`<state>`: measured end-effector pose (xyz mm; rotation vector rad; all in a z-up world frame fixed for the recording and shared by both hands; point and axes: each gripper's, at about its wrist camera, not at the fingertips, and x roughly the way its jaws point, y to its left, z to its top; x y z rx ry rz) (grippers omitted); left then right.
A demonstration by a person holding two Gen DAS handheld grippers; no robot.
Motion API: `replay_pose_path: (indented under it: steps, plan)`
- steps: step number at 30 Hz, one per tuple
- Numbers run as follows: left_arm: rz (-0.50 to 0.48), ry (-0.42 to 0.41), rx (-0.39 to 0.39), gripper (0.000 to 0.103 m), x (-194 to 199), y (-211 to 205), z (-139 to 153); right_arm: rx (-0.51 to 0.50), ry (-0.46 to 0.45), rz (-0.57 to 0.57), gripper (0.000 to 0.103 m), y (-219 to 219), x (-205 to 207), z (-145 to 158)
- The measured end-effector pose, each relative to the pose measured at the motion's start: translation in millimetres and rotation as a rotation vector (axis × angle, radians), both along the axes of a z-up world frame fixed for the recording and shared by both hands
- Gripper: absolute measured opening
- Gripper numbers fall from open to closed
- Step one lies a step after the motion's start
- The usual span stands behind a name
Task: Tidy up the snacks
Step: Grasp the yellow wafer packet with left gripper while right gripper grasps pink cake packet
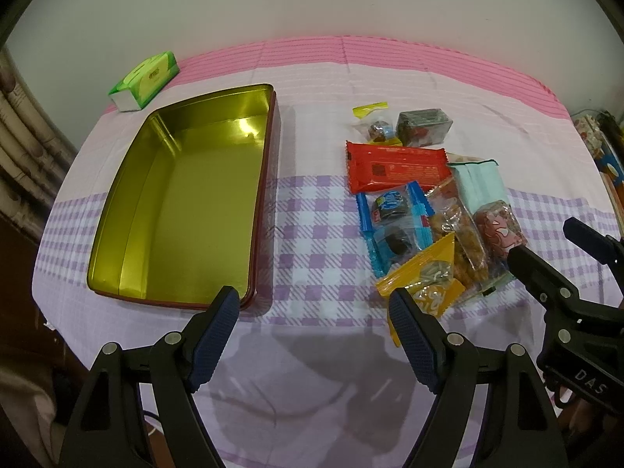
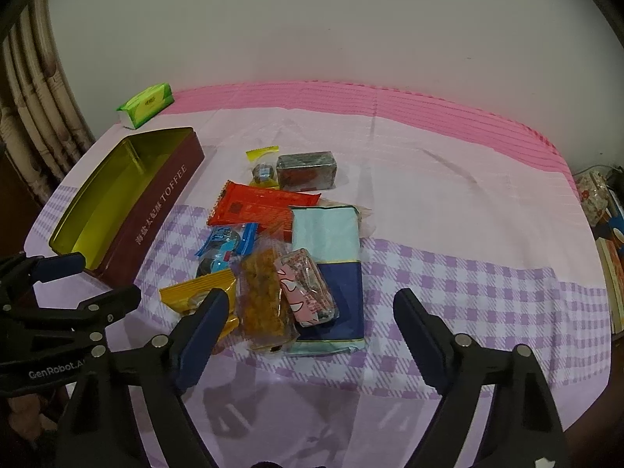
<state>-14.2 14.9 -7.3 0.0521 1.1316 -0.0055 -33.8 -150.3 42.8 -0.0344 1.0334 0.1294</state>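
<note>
Left gripper (image 1: 314,312): jaws apart, nothing between, above cloth-covered surface (image 1: 312,202). Empty maroon tin (image 1: 187,199) just ahead-left of left jaw. Yellow packet (image 1: 425,279) touching right jaw's tip in view.

Right gripper (image 2: 312,314): jaws wide, gripping nothing. Ahead between them: orange snack bag (image 2: 263,296), pink packet (image 2: 308,288) atop blue-and-mint pack (image 2: 335,273). Red wrapper (image 2: 261,208) farther ahead.

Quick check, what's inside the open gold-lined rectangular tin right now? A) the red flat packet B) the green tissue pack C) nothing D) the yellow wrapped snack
C: the open gold-lined rectangular tin shows only its bare shiny floor, while the red flat packet and yellow wrapped snack lie in the pile on the checked cloth to its right, and the green tissue pack sits behind it.
</note>
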Motion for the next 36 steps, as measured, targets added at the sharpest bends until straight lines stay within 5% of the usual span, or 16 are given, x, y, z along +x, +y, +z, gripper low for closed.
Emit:
replay_pose_path:
  steps: [12, 22, 36]
  plan:
    - [0.008, 0.007, 0.005, 0.079, 2, 4, -4, 0.013, 0.015, 0.025, 0.071, 3, 5, -6]
    - [0.014, -0.003, 0.007, 0.079, 5, 13, -7, 0.006, 0.045, 0.065, 0.050, 5, 13, -20]
    - [-0.164, -0.015, -0.036, 0.079, 6, -3, -9, 0.033, 0.087, 0.089, 0.035, 3, 26, -37]
